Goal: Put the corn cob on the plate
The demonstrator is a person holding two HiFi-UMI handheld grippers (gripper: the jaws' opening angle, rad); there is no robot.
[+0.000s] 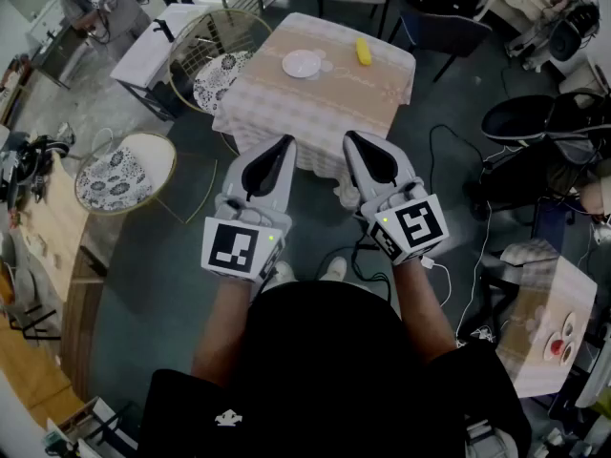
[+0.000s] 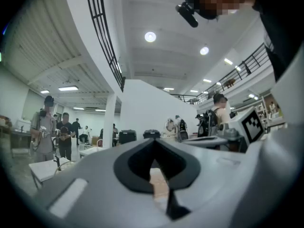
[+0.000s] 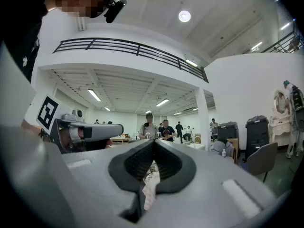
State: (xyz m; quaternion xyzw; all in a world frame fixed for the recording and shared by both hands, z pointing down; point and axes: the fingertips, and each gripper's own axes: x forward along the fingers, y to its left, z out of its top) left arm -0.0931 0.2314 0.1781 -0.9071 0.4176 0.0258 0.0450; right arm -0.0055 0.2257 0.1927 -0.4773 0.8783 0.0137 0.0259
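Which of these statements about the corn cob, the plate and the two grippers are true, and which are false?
1. The corn cob lies on the table, apart from the plate. True.
2. The right gripper holds the corn cob. False: it is shut on nothing.
3. The left gripper rests on the plate. False: it is held in the air in front of the person.
4. Both grippers are shut. True.
5. In the head view, the plate is to the right of the corn cob. False: it is to its left.
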